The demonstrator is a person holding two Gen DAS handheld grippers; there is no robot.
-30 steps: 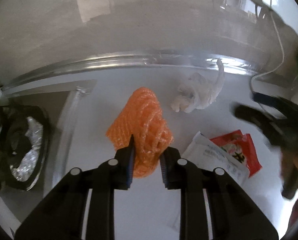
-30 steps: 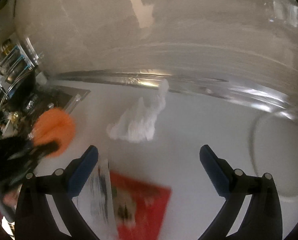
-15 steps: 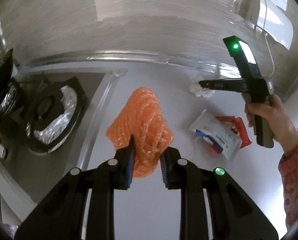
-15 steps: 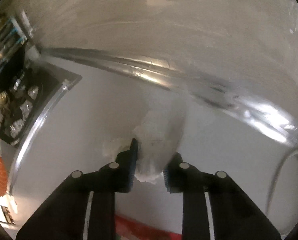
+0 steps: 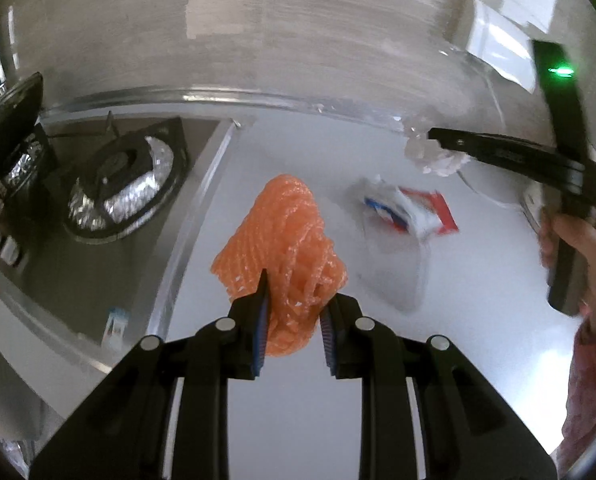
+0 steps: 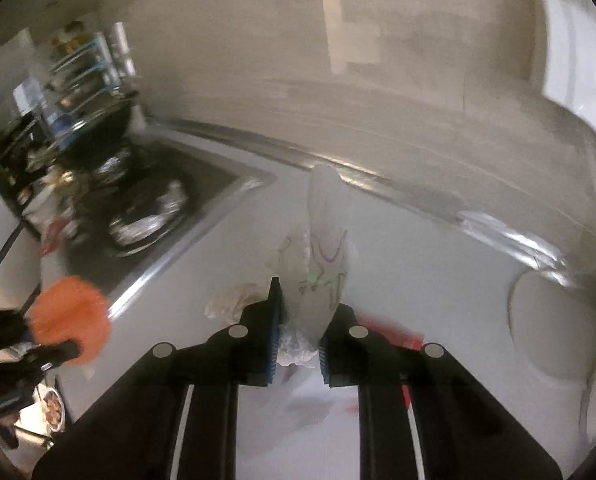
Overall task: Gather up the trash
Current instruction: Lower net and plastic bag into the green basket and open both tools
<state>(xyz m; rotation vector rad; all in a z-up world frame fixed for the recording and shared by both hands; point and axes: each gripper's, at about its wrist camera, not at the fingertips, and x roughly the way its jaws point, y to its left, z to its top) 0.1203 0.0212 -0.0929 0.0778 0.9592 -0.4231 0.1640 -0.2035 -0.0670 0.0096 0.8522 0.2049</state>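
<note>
White table [image 5: 298, 420], brushed-metal back wall [image 5: 298, 40], gas hob [image 5: 109, 188] with foil-lined burner at left. Left view: my left tool [image 5: 293, 316] is clenched on an orange foam net [image 5: 281, 248], held above the table; red-and-white wrappers [image 5: 410, 212] lie on the table beyond. Right view: my right tool [image 6: 298, 332] is clamped on a crumpled white tissue [image 6: 322, 264], lifted clear of the table; hob [image 6: 145, 208] and cluttered rack [image 6: 77, 80] at left, blurred.

An orange foam net [image 5: 283, 256] is held bunched above the white counter. A crumpled white tissue [image 6: 318, 280] is pinched aloft. A red-and-white wrapper [image 5: 412, 210] is left lying flat.
</note>
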